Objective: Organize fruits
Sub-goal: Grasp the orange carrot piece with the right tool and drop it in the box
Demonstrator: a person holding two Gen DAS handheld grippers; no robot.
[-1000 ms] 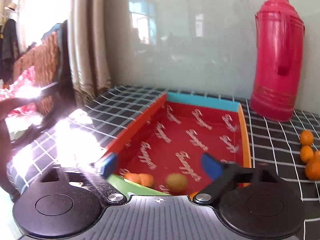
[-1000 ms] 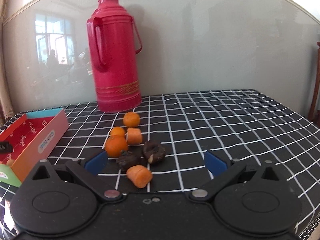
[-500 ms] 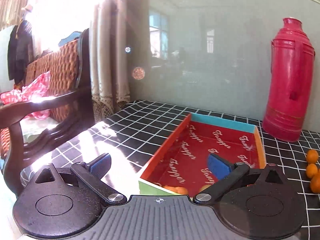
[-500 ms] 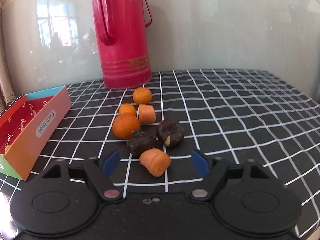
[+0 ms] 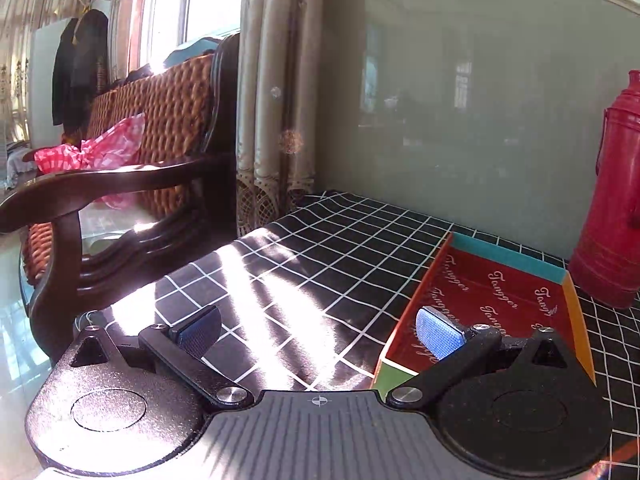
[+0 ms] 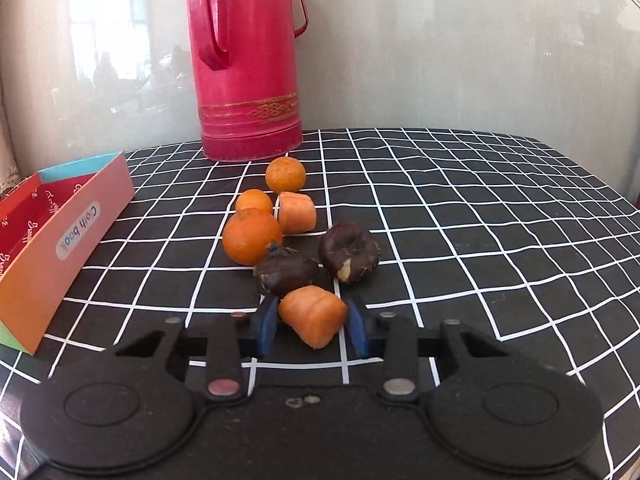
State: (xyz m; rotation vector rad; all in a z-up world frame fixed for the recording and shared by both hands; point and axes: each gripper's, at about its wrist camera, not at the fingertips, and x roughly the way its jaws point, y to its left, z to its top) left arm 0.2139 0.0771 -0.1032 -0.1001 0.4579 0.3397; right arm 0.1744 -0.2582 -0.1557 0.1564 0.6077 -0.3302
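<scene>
Fingers of the right gripper [image 6: 311,322] bracket a carrot chunk [image 6: 313,315] on the checked tablecloth [image 6: 460,240], the pads just beside its sides, contact unclear. Beyond lie two dark fruits [image 6: 349,252], another carrot piece [image 6: 297,213] and three oranges [image 6: 252,235] before a red thermos [image 6: 248,60]. Left gripper [image 5: 320,326] hangs spread wide, empty, beside the red box [image 5: 504,296].

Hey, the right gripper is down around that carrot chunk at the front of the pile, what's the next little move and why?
Probably close the right gripper on the near carrot chunk. Its blue pads flank the chunk on both sides, but whether they already press it is hard to tell. Closing gently first should secure it before lifting toward the red box, without nudging the dark fruit just behind.
</scene>
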